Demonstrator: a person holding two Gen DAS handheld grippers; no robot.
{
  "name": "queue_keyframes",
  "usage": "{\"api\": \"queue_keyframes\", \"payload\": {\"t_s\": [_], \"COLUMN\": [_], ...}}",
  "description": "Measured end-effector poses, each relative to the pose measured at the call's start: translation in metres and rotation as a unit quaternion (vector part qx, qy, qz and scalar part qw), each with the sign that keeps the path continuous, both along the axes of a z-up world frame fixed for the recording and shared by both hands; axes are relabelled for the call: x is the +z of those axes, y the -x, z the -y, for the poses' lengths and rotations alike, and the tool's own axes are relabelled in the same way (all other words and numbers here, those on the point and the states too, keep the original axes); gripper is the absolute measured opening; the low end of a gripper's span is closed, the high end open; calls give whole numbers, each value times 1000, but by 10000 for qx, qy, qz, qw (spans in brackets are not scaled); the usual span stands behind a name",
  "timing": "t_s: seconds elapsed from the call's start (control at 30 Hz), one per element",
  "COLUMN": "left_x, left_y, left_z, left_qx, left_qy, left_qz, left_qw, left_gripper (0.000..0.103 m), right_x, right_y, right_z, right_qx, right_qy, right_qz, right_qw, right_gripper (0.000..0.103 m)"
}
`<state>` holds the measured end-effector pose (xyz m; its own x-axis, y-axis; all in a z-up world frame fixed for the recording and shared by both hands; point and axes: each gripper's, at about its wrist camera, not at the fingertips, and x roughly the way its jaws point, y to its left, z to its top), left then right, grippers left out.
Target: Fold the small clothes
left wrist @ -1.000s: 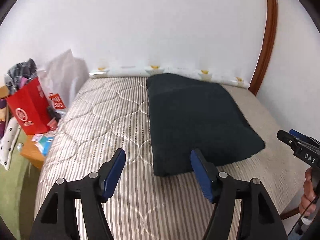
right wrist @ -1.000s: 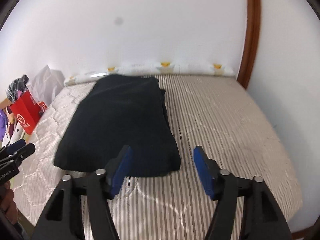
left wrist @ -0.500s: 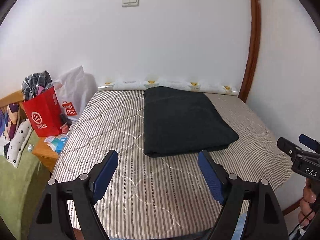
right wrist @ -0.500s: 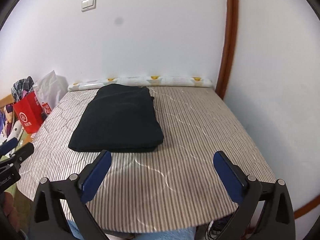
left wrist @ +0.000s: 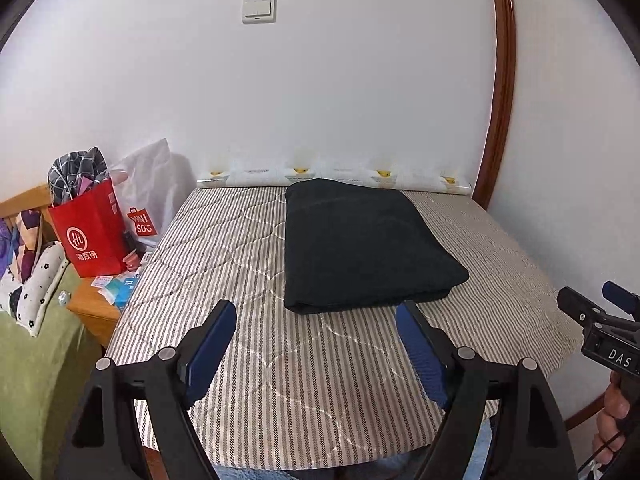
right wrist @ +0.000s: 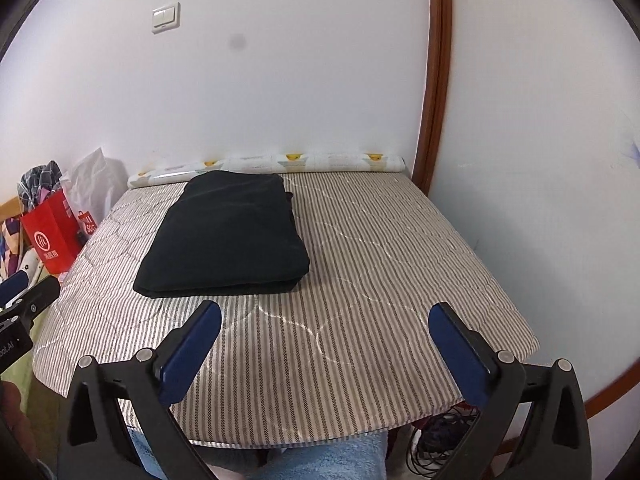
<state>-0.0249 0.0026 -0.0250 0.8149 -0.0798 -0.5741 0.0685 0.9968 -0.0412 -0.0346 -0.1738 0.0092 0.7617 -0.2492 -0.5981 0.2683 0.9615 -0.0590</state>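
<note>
Ahead of the left gripper [left wrist: 314, 344], just beyond its blue fingertips, a folded black garment [left wrist: 360, 244] lies flat on the striped bed [left wrist: 248, 264]; jaws spread wide, nothing between them. From the right gripper [right wrist: 326, 334], likewise spread and empty, the garment sits forward and to the left, clear of both fingers. Off the left gripper's left side stands a red bag [left wrist: 90, 230].
</note>
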Motion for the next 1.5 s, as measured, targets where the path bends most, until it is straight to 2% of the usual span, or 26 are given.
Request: {"api": "queue_keyframes", "payload": {"t_s": [1.5], "left_x": [-3], "left_y": [1], "left_z": [-8], "left_qx": [59], "left_qy": [22], "left_qz": [-78], "left_qw": [9999], "left_gripper": [81], "right_x": [-2], "right_y": [2], "right_z": [4], "right_qx": [-20], "right_qy": [56], "right_qz": [-46], "right_qw": [10000], "right_gripper": [102]}}
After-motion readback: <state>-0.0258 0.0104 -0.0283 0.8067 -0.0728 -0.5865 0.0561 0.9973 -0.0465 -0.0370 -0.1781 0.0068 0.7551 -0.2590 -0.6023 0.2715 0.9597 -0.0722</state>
